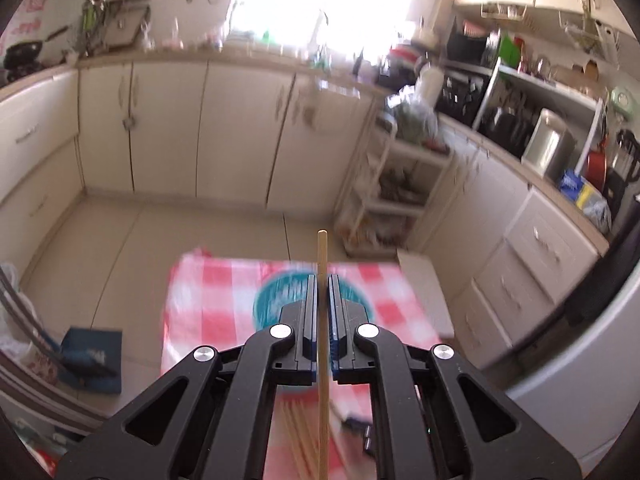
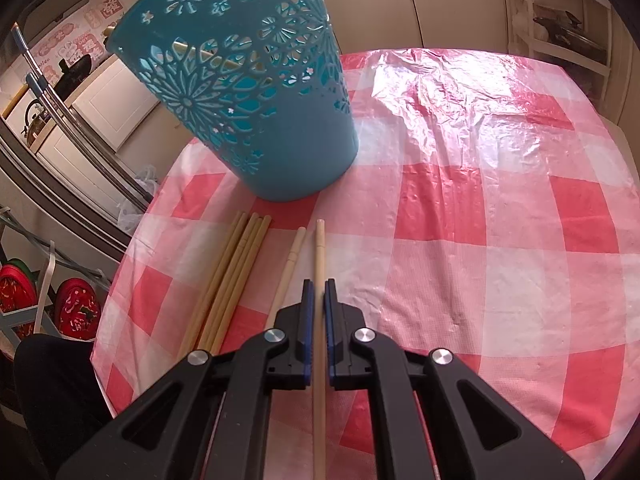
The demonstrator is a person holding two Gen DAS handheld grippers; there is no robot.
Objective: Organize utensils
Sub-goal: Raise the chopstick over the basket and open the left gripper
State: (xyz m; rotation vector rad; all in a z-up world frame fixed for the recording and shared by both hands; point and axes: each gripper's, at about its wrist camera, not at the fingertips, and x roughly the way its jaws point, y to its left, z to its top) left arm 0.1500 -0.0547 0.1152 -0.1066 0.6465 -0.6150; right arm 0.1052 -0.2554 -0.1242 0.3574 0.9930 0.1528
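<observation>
Both grippers are clamped on chopsticks. The left gripper [image 1: 322, 280] holds one chopstick [image 1: 322, 256] high above the blurred teal basket [image 1: 272, 300]. The right gripper [image 2: 319, 284] pinches another chopstick [image 2: 319, 248] low over the checked tablecloth [image 2: 500, 240]. The teal holder [image 2: 256, 92] stands at eleven o'clock, a loose bundle [image 2: 228, 280] at nine. Open cloth stretches toward two o'clock; the table edge curves close on the left.

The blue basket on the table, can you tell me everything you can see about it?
The blue basket looks like plastic, shaped like a cup that widens toward the top. Flower and star holes are cut through its upper wall; the bottom part is plain. It stands on the red-and-white checked tablecloth, just beyond the loose chopsticks. Something pale shows through the holes, but I cannot tell what. Nothing grips it.
</observation>
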